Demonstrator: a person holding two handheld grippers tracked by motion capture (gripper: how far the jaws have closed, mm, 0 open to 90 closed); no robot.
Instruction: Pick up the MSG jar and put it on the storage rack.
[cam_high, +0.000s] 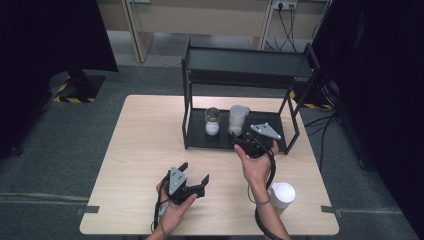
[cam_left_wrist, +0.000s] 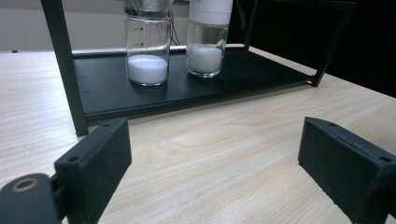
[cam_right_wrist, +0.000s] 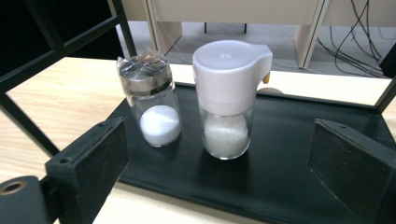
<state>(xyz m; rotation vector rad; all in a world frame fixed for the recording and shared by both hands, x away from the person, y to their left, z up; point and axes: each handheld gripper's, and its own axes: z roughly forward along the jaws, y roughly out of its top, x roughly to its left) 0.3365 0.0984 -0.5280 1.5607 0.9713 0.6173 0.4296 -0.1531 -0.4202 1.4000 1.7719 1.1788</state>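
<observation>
On the black rack's (cam_high: 197, 137) bottom shelf, a metal-capped jar (cam_right_wrist: 153, 100) of white powder stands just left of the white-lidded sugar dispenser (cam_right_wrist: 229, 98), 2 clear glass vessels. The right gripper (cam_high: 255, 141) gapes before the dispenser; the left gripper (cam_high: 192, 176) gapes empty. A white-lidded cup (cam_high: 282, 196) sits near right.

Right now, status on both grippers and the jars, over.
Left gripper open, resting low on the table. Right gripper open, at the shelf's edge, facing the white-capped jar. Foil-topped jar beside it, apart; path clear.
</observation>
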